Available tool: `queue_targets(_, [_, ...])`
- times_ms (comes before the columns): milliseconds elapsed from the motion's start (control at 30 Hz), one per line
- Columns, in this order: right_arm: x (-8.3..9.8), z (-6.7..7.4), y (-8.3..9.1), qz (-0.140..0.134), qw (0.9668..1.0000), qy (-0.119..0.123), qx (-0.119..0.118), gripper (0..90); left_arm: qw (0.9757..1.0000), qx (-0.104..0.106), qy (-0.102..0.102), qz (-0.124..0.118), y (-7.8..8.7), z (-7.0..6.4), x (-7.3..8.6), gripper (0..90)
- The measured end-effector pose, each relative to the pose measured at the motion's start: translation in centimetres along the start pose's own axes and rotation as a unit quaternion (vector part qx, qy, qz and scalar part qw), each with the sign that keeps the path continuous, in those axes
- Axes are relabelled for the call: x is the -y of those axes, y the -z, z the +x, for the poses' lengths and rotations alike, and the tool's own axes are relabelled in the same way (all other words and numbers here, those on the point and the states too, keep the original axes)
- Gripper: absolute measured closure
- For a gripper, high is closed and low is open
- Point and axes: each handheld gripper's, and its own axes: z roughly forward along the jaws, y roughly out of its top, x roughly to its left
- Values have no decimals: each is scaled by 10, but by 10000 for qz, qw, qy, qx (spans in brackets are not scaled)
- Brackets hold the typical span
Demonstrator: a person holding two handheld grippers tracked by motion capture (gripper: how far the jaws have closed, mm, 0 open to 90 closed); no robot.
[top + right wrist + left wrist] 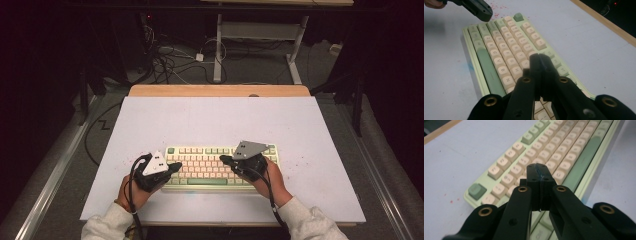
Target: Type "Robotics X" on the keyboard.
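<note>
White table (320, 135), dark room.

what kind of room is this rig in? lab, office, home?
Probably a lab or recording workshop, not a home. A white board covers a wooden bench, loose cables sprawl on the floor behind, dark surroundings frame it, and only a keyboard sits on the board.

Keyboard (205, 167), pale green case, cream keys, green spacebar (584, 161) and corner keys, flat on white table, long side facing person, near front edge, both ends under grippers.
</note>
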Motion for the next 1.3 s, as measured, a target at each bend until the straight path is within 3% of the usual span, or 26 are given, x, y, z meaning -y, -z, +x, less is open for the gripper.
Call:
queue_targets(533, [8,-5,31,-180,9996,-17,194,900,9990,289,-298,155,-38,-9,-36,875])
queue_targets(967, [18,-8,51,-246,9993,-66,280,900,9978,400,-334,411,-57,-8,-40,876])
queue_targets(1300, [21,-7,53,-205,9995,-77,230,900,9970,383,-339,572,-68,-5,-41,875])
